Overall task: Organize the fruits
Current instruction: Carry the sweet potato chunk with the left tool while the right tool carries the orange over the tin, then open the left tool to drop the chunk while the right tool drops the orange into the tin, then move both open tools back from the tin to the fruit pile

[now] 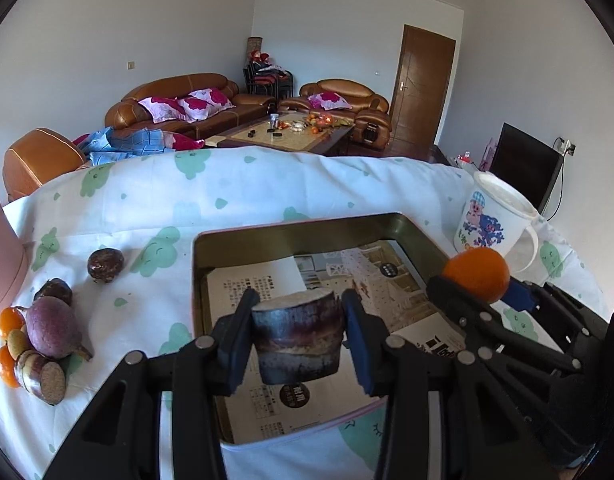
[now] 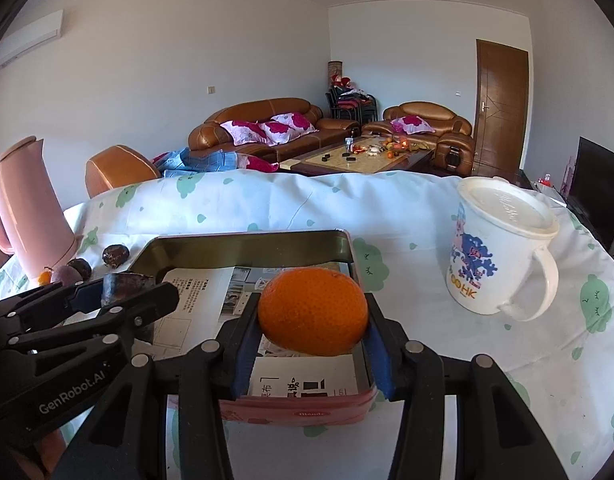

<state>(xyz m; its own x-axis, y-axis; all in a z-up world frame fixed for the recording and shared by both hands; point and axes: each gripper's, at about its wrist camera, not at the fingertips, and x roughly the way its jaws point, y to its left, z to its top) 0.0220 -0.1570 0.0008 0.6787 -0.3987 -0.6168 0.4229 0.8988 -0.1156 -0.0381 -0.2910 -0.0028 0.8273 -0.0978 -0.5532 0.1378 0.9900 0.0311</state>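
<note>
- Your left tongs [image 1: 297,338] pinch a short dark cane piece [image 1: 297,336], cut face up, a pad pressed on each side.
- The cane piece hangs over the open tin [image 1: 267,236], above the printed paper [image 1: 263,280] that lines the tin's floor.
- Your right tongs [image 2: 313,318] pinch an orange [image 2: 313,312], blue pads tight against both its sides.
- The orange sits over the near right part of the tin, just inside its near wall.
- In the left view, the right tongs come in over the tin's right wall with the orange at their tip.
- The tin stands near the middle of the tabletop, on a white cloth [image 1: 235,188] with green prints.
- More fruit waits by the tabletop's left edge: a brown passion fruit [image 1: 105,265] alone, then a heap [image 1: 39,336] with a purple fruit [image 1: 53,326], small oranges and cut cane.
- A pink jug [image 2: 31,208] stands at the far left edge, just behind that heap.
- A lidded white mug [image 2: 499,248] stands right of the tin, handle turned to the right edge.
</note>
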